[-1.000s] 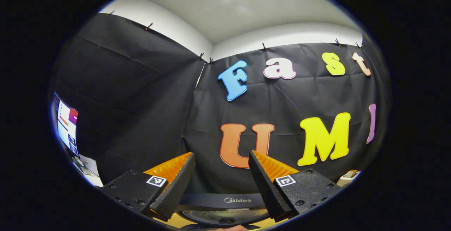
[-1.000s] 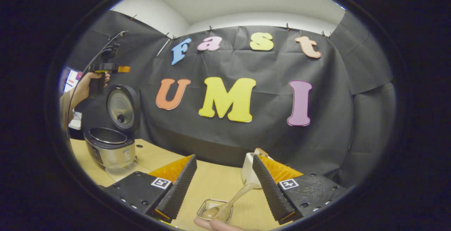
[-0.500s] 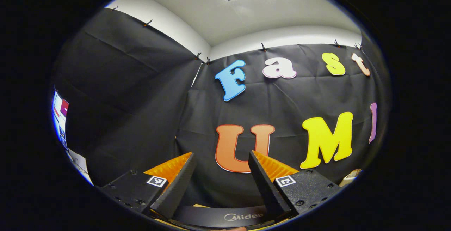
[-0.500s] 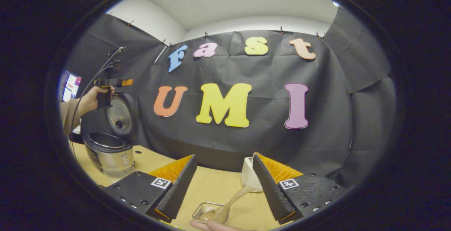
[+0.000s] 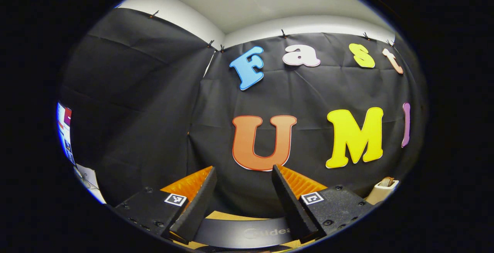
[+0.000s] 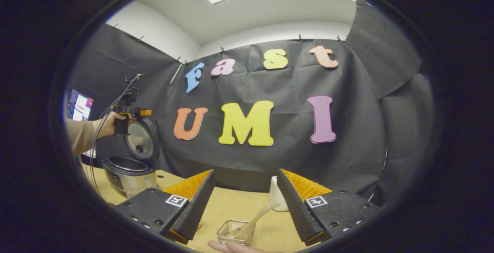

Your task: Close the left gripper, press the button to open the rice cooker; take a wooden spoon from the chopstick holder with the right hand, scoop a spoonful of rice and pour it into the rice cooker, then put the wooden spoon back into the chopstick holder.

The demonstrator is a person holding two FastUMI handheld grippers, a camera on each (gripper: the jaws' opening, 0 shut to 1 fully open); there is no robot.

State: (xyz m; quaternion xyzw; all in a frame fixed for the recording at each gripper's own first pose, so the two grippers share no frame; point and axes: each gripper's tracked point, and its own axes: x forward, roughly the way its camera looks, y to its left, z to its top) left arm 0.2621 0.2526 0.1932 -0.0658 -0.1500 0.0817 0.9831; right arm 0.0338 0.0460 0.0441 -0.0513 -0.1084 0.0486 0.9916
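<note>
Your right claw (image 6: 244,194) spread wide, pale wooden spoon (image 6: 252,222) resting in small clear dish (image 6: 227,233) just below it, left claw (image 5: 244,190) gaping above silver rice cooker's (image 6: 129,172) raised lid.

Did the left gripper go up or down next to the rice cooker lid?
Yes, down. In the right gripper view the left gripper sat above the open rice cooker lid; now it is level with the lid's top.
</note>
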